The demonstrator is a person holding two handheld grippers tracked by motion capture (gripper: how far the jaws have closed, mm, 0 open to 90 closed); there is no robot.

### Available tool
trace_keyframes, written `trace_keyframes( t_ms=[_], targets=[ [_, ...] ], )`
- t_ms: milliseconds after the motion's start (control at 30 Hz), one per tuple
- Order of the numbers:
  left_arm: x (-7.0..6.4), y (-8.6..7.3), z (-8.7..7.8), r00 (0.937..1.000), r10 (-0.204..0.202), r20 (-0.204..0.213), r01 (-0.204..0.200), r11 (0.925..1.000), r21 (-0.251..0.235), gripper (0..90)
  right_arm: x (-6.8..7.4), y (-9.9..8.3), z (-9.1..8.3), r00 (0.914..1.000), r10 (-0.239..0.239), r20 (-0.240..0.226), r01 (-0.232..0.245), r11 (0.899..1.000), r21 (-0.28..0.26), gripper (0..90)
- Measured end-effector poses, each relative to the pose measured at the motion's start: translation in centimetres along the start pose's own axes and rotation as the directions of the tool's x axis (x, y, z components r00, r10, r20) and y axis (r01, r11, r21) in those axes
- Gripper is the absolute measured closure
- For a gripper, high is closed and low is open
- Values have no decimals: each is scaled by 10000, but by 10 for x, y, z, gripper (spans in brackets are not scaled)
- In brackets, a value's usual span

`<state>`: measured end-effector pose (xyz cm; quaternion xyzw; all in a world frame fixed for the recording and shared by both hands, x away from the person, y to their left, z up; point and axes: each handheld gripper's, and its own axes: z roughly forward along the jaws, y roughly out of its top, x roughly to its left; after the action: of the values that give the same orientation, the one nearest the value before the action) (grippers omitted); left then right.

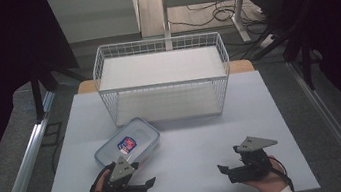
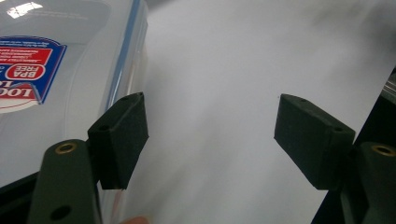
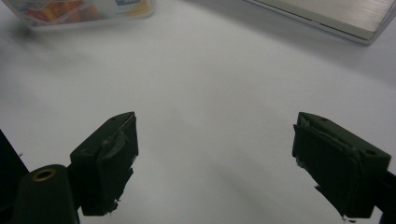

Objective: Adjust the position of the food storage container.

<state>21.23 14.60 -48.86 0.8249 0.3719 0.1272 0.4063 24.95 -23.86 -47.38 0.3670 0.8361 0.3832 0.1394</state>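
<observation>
Where the white counter runs far, a wire basket stands on it. Nearer, left of centre, lies a lidded box. My left tool sits just beside it, released; my right tool, near right, is released too.

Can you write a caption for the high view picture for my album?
Two open black grippers wait beside a clear lidded plastic box and white wire basket.

Table: matt white, smooth.
Basket: white coated wire.
Box: clear glossy plastic, printed paper label.
Left gripper pads: matt black, rough foam.
</observation>
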Motion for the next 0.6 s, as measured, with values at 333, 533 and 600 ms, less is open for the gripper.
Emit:
trace_keyframes(
  t_ms=[333,533,600],
  targets=[
    [1,0,-3,9998,2,-181,-3,10000,-36,254,-6,0,3,9999,-132,-61,133,9998,156,163],
    [-1,3,-9,9997,174,-147,-180,9989,-426,254,-4,-1,3,9999,-155,-9,155,9996,248,164],
    [-2,5,-12,9998,147,-134,-153,9987,-491,254,-1,-1,3,9996,-285,41,283,9991,306,164]
  ],
)
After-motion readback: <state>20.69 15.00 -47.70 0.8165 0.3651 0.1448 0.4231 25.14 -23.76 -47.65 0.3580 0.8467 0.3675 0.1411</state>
